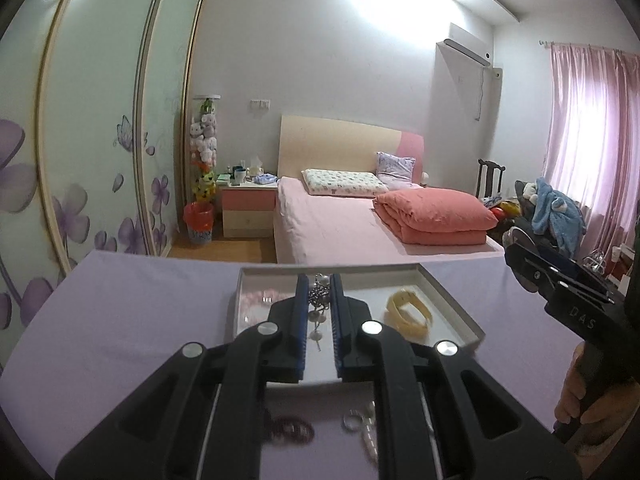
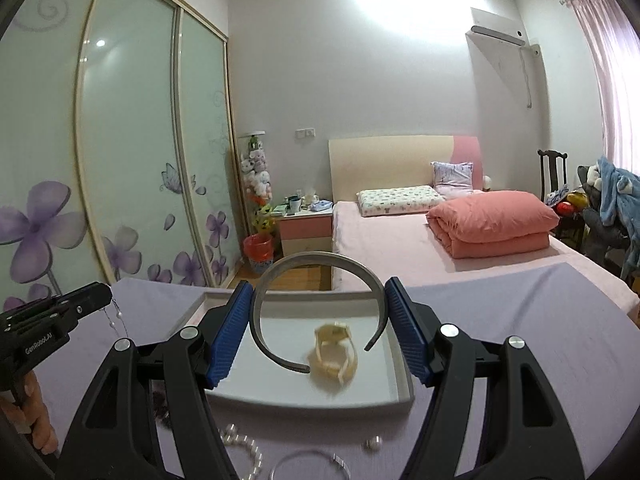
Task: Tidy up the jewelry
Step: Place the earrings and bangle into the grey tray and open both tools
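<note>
Right under our tools, loose jewelry lies on the purple bench (image 1: 120, 312): a string of white pearls (image 2: 244, 444), a thin clear bangle (image 2: 308, 465), a dark bead bracelet (image 1: 292, 429) and a small silver ring (image 1: 351, 420).

We hold one tool in each hand. Our left tool (image 1: 319, 298) is squeezed tight on a thin chain with pearls (image 1: 318, 300). The chain hangs down between the blue pads, and in the right view we see it dangle from the tip of the left tool above the bench. Our right tool (image 2: 319, 320) holds a gray headband (image 2: 316, 260). Its blue pads press on the two sides of the band, so the tool stays wide.

Just past both tools sits a white tray (image 1: 452, 296). One thing is in it, a pale yellow watch (image 1: 408, 312). Both the chain and the headband are up in the air, near the front of the tray.

We think we are at the carrying step: two pieces are picked up and not yet put down.

Next we need to bring each piece over a bare part of the tray, go down low, and let go softly. The chain is floppy and may swing, so slow is best. The headband is big and should not land on the watch. After that, more pieces wait on the bench.
</note>
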Demonstrator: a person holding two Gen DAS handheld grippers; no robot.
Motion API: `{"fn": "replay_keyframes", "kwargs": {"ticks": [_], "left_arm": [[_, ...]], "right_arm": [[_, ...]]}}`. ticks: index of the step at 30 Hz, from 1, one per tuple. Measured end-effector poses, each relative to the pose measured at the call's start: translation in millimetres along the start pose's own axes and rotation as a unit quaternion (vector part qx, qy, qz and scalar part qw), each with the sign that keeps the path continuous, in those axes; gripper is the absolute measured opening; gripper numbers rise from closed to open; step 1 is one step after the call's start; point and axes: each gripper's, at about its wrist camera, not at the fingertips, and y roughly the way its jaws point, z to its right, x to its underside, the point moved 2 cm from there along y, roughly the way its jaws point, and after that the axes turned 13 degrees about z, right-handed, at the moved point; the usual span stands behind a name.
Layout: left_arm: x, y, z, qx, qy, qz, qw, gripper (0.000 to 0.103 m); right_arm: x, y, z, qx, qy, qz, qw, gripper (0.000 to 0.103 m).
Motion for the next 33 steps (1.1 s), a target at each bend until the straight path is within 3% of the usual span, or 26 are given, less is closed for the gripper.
{"fn": "replay_keyframes", "kwargs": {"ticks": [5, 14, 24, 27, 33], "left_arm": [[0, 37, 0, 0.002, 0.002, -0.009, 1.0, 0.011], [18, 98, -6, 0.004, -0.015, -0.043, 0.9989, 0.011], [46, 132, -12, -0.004, -0.013, -0.07, 0.9975, 0.012], [50, 137, -14, -0.006, -0.013, -0.077, 0.997, 0.012], [56, 143, -13, -0.005, -0.013, -0.084, 0.9964, 0.012]], "right_arm": [[11, 30, 5, 0.009, 0.002, -0.015, 1.0, 0.068], [49, 81, 8, 0.019, 0.016, -0.08, 0.996, 0.068], [85, 108, 3, 0.026, 0.003, -0.144, 0.989, 0.068], [80, 107, 3, 0.02, 0.012, -0.143, 0.989, 0.079], [69, 104, 4, 0.013, 0.023, -0.126, 0.992, 0.08]]}}
